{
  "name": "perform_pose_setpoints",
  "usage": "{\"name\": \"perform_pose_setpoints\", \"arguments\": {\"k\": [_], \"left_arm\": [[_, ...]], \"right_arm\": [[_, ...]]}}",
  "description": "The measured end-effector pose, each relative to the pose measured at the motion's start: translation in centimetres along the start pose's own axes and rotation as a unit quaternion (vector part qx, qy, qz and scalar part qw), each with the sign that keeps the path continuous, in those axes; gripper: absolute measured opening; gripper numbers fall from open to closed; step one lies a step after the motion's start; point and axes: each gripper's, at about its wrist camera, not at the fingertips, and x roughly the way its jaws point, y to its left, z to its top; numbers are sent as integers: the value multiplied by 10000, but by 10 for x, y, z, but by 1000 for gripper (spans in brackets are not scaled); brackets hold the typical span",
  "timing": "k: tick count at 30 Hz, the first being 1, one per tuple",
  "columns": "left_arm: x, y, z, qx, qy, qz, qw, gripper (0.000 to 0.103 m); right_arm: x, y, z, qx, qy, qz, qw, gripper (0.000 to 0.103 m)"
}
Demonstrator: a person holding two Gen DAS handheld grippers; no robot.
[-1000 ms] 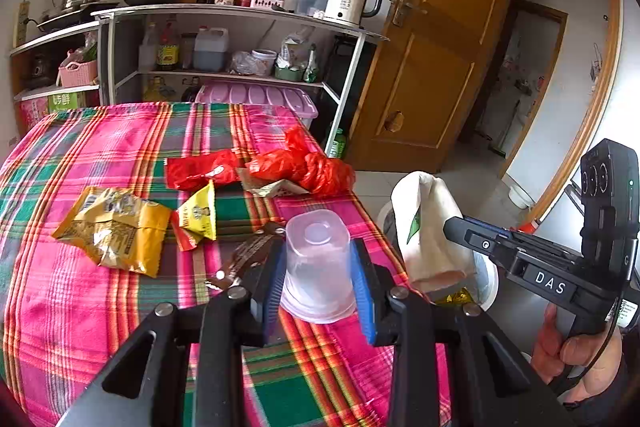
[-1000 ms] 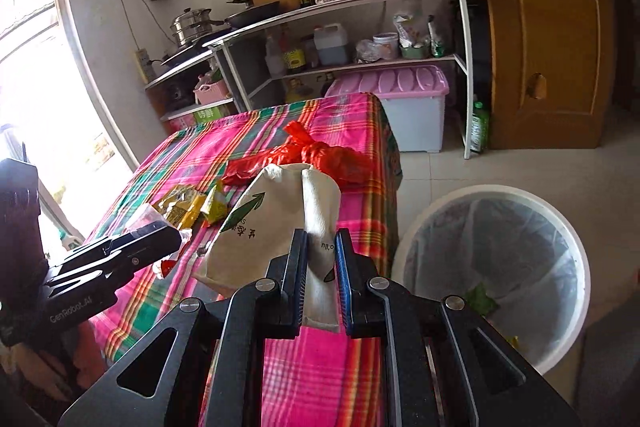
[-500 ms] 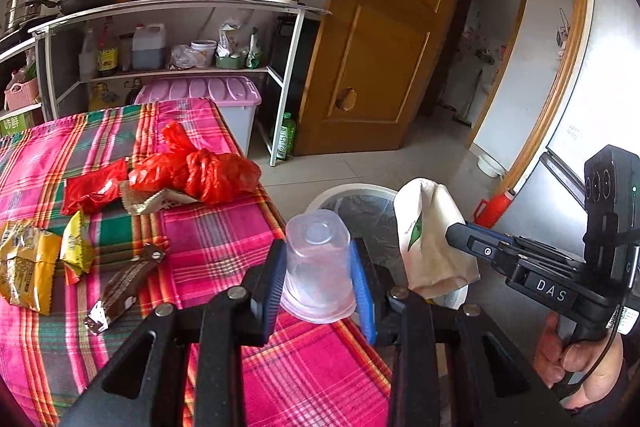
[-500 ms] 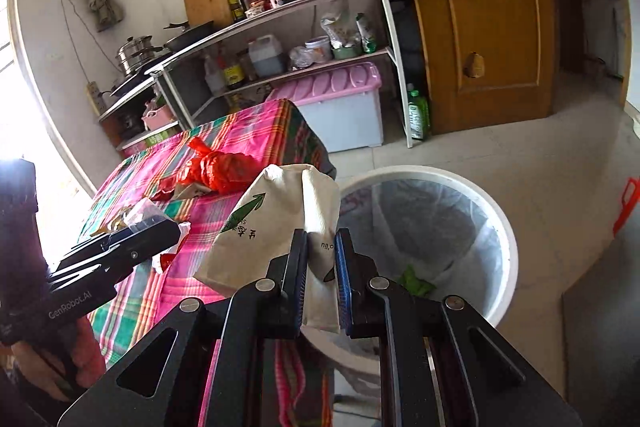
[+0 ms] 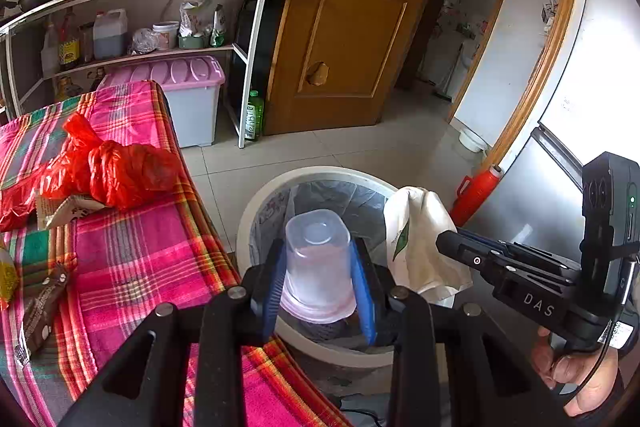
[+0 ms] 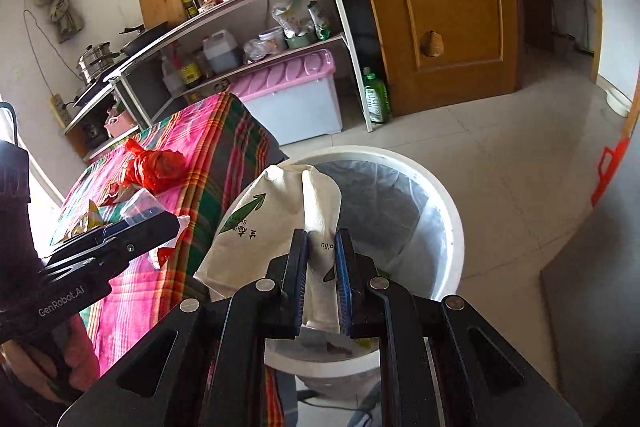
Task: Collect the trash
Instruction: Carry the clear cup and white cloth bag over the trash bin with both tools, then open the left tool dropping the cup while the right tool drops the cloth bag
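Observation:
My left gripper [image 5: 319, 287] is shut on a clear plastic cup [image 5: 318, 263], held upside down over the near rim of the white trash bin [image 5: 256, 211]. My right gripper [image 6: 322, 279] is shut on a crumpled white paper bag [image 6: 280, 215] with a green print, held over the same bin [image 6: 452, 227]. The bag also shows in the left wrist view [image 5: 420, 239], at the bin's right side. The bin is lined with a grey bag and holds some trash at the bottom.
The table with a pink plaid cloth [image 5: 132, 251] stands left of the bin. On it lie a red plastic bag [image 5: 120, 175], a brown wrapper [image 5: 40, 303] and other wrappers. A shelf unit [image 5: 248, 27], a pink-lidded box [image 5: 184, 95] and a wooden door [image 5: 348, 19] stand behind.
Both grippers have swung right from above the table to above the trash bin, carrying the cup and the paper bag. Both grips are unchanged.

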Motion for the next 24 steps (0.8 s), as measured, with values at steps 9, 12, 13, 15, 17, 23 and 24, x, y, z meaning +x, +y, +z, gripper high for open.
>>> {"name": "perform_pose_setpoints", "arguments": {"k": [9, 12, 13, 15, 17, 23, 24], "left_arm": [[27, -5, 1, -99, 292, -69, 9995, 34], [32, -5, 2, -163, 363, -96, 9992, 34], [33, -5, 2, -174, 376, -94, 9991, 34], [33, -5, 1, -199, 389, -102, 9990, 34], [32, -4, 1, -207, 365, -109, 9991, 36], [24, -1, 1, -231, 283, -144, 9992, 44], [21, 0, 1, -238, 261, -160, 9992, 44]], "right_arm": [[14, -20, -4, 211, 205, -180, 9994, 15], [19, -22, -4, 262, 291, -193, 9990, 17], [20, -23, -5, 278, 295, -201, 9990, 17], [20, -24, -6, 301, 294, -219, 9989, 18], [19, -24, -6, 312, 284, -235, 9988, 18], [9, -21, -4, 281, 168, -245, 9992, 18], [6, -20, -3, 276, 146, -235, 9992, 18]]}}
